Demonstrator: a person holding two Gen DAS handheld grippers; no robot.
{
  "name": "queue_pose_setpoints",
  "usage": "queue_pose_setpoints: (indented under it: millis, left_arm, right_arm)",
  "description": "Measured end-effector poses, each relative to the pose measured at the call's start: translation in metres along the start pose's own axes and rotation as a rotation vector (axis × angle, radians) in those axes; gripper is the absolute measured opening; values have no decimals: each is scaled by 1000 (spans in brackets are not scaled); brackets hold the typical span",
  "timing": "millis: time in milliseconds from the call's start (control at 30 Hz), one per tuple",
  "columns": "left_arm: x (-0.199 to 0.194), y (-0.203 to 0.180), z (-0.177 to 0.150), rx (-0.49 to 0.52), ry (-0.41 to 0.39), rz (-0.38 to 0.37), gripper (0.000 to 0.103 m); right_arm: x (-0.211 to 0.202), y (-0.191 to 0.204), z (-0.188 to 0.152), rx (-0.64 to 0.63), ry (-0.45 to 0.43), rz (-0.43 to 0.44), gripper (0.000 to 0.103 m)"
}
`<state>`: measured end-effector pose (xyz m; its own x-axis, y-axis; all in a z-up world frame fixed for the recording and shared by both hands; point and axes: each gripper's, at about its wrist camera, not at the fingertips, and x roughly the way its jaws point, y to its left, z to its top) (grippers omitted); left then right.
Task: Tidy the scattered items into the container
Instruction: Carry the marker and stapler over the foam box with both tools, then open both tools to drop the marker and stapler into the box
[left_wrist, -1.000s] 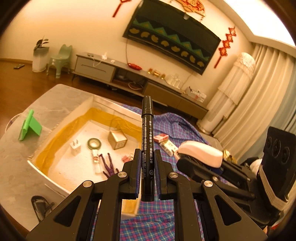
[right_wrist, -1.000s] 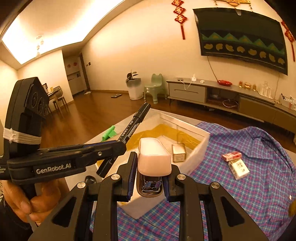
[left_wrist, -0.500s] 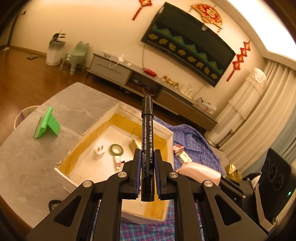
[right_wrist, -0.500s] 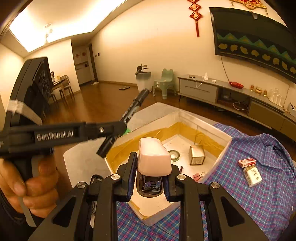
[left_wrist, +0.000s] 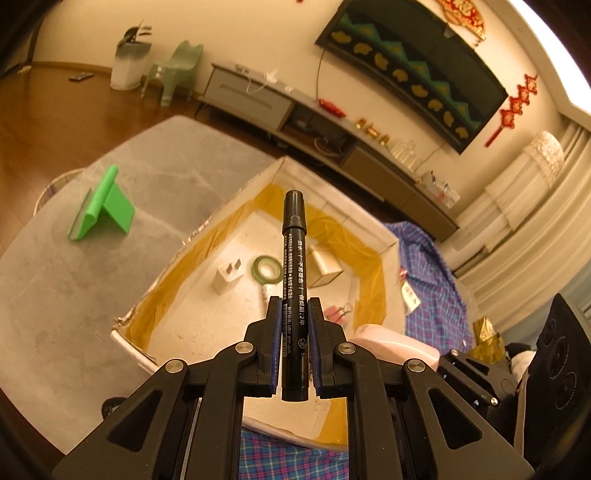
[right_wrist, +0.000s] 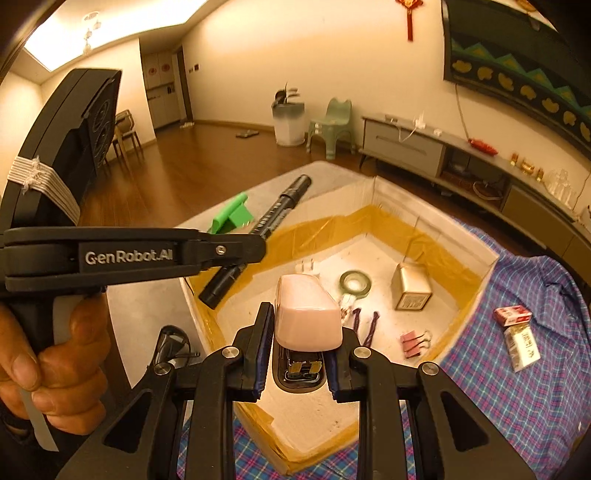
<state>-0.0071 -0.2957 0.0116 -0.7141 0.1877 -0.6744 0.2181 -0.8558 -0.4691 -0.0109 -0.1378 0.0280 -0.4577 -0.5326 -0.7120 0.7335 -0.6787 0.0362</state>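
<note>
The left gripper (left_wrist: 293, 345) is clamping a black marker (left_wrist: 294, 266) low on its stiff, slick, light barrel; the right gripper (right_wrist: 297, 354) is pinching a heavier pink stapler (right_wrist: 306, 314) by its rigid sides, both hanging over the foam box (right_wrist: 476, 273).

1. A grey marbled table (left_wrist: 55, 295) carries everything.
2. A white box (right_wrist: 373, 192) with yellow tape inside stands on it.
3. A green stand (left_wrist: 105, 212) sits apart on the bare top, left of the box.
4. A plaid shirt (right_wrist: 517, 398) is spread beside the box, partly under its near corner.
5. A dark object (right_wrist: 171, 345) lies near the box's left corner; what it is cannot be told.
</note>
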Motion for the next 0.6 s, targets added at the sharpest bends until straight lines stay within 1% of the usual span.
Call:
queue_pose_setpoints:
  millis: [133,233,367,433,467,533,600]
  left_arm:
    - [15,5,-2,-7,44,37,14]
    - [22,8,-4,-11,62,67,14]
    - [27,12,-5,-16,81,86,14]
    - [31,13,-5,-18,88,105,14]
    - [31,14,-5,-19,91,109,14]
    - [34,17,-5,-31,104,115,18]
    - [34,17,-5,-31,102,119,20]
  right_arm:
    - [16,1,0,7,53,13,26]
    - [27,-2,0,25,88,27,26]
    - [39,-4,-1,43,133,61,27]
    - [43,-4,-3,39,147,62,27]
    - [45,-4,-3,37,154,62,28]
    - [46,-5,-5,41,165,63,33]
    - [44,-7,-6,44,163,61,35]
